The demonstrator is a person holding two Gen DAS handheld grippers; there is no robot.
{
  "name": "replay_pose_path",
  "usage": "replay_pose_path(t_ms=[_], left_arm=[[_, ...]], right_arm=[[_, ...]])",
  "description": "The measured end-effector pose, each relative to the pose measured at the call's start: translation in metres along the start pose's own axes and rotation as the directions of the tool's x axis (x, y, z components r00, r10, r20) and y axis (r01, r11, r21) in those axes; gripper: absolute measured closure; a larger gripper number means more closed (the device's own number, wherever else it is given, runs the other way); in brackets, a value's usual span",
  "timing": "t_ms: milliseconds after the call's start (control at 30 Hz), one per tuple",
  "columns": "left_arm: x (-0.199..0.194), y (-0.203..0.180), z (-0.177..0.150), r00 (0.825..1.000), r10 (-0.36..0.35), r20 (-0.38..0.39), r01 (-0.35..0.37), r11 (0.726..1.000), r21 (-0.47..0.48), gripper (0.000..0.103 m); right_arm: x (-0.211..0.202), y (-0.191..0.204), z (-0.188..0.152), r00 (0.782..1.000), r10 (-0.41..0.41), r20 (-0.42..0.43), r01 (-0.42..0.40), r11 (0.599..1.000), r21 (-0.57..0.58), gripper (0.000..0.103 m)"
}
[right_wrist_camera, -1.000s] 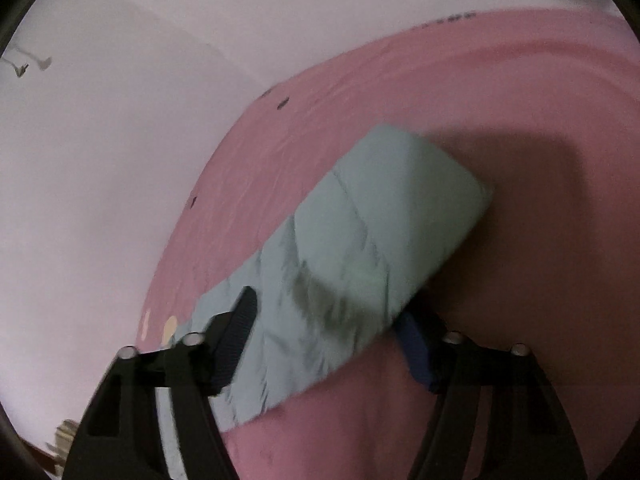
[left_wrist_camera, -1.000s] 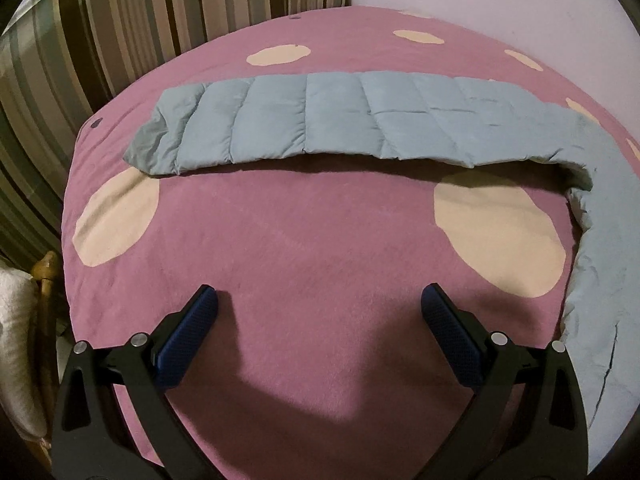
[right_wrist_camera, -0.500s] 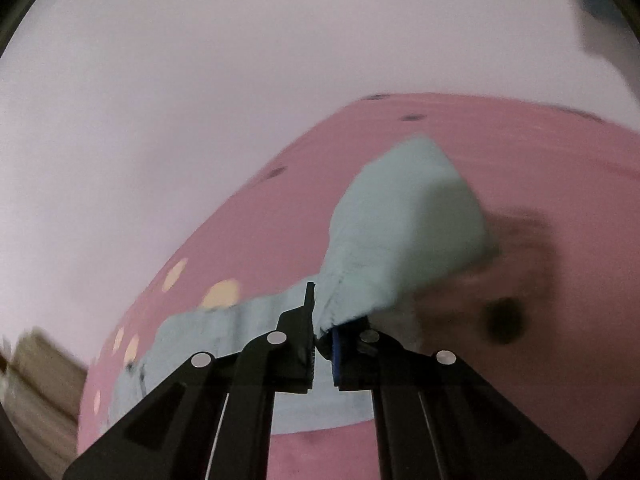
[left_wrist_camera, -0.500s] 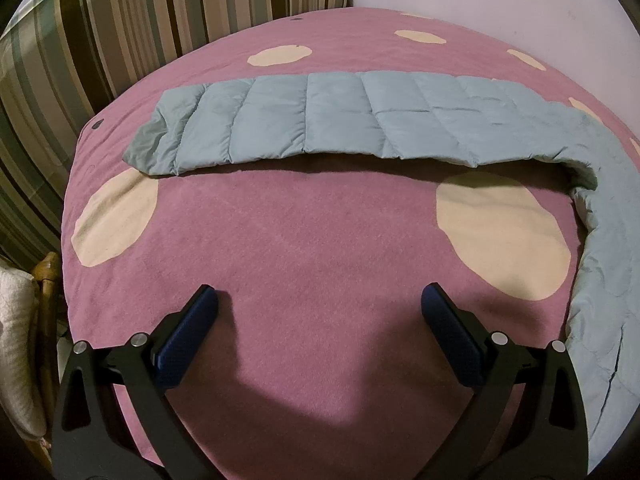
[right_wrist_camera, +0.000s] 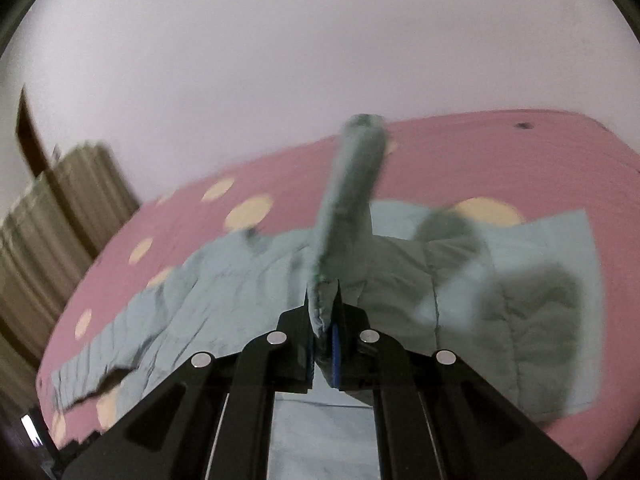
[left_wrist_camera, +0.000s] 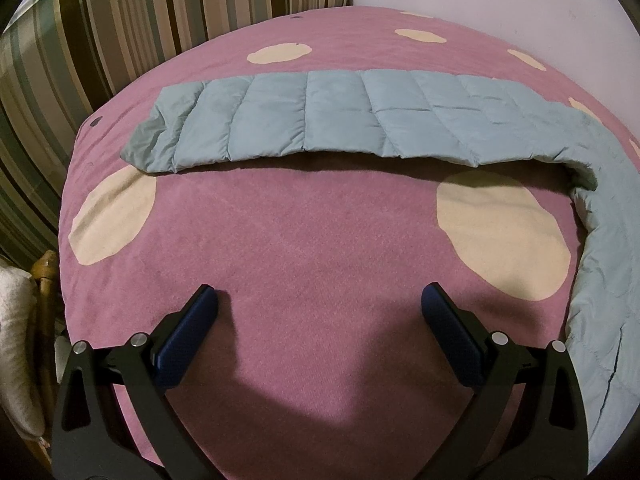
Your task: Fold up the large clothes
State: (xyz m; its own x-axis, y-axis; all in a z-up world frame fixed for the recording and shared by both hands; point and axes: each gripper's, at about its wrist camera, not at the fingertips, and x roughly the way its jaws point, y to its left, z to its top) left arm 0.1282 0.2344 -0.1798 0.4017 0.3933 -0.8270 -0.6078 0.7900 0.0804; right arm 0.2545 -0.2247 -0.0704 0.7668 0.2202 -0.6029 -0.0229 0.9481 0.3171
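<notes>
Right gripper (right_wrist_camera: 323,312) clamped tight on edge of pale blue quilted puffer garment (left_wrist_camera: 304,120), lifted fold above pink polka-dot bedspread (left_wrist_camera: 304,248). Left gripper (left_wrist_camera: 320,320) wide apart, empty, over near bedspread; garment stretched across far side.

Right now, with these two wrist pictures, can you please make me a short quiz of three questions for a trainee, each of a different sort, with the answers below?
1. True or false: the left gripper is shut on the jacket.
2. Multiple choice: what is the right gripper pinching? A) a striped curtain B) a sleeve of the light blue quilted jacket C) nothing
3. Fill in the missing word: the jacket lies on a pink blanket with pale, cream-coloured ____.

Key:
1. False. Its jaws stand wide open over bare blanket, apart from the sleeve stretched out beyond them.
2. B. The padded cloth is pressed between the closed pads.
3. Dots.
</notes>
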Motion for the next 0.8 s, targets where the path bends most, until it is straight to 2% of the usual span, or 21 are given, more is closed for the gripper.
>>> replay_pose_path(t_ms=[133,267,433,500,600,633,667,800], left_arm=[[0.000,0.000,0.000,1.000,0.001,0.000,-0.001,1.000,0.001,0.002],[0.000,0.000,0.000,1.000,0.001,0.000,-0.001,1.000,0.001,0.002],[0.000,-0.001,0.000,1.000,0.001,-0.001,-0.001,1.000,0.001,0.002],[0.000,-0.001,0.000,1.000,0.002,-0.001,-0.002,1.000,0.001,0.002],[0.001,0.000,0.000,1.000,0.002,-0.001,-0.002,1.000,0.001,0.002],[0.000,-0.001,0.000,1.000,0.001,-0.001,-0.001,1.000,0.000,0.002],[0.000,-0.001,0.000,1.000,0.001,-0.001,-0.001,1.000,0.000,0.002],[0.000,-0.001,0.000,1.000,0.002,-0.001,-0.002,1.000,0.001,0.002]], right_arm=[[0.031,0.037,-0.021,0.996,0.033,-0.086,-0.041,0.994,-0.099,0.097],[0.053,0.073,-0.037,0.989,0.029,-0.143,-0.055,0.983,-0.177,0.097],[0.085,0.089,-0.059,0.970,0.003,-0.244,-0.064,0.968,-0.241,0.094],[0.096,0.095,-0.065,0.967,-0.003,-0.257,-0.064,0.965,-0.252,0.092],[0.099,0.100,-0.064,0.962,0.035,-0.271,-0.102,0.966,-0.237,0.075],[0.093,0.097,-0.065,0.959,0.057,-0.276,-0.122,0.967,-0.225,0.062],[0.091,0.095,-0.065,0.955,0.084,-0.283,-0.147,0.967,-0.210,0.053],[0.065,0.092,-0.060,0.953,0.158,-0.258,-0.208,0.961,-0.180,0.053]])
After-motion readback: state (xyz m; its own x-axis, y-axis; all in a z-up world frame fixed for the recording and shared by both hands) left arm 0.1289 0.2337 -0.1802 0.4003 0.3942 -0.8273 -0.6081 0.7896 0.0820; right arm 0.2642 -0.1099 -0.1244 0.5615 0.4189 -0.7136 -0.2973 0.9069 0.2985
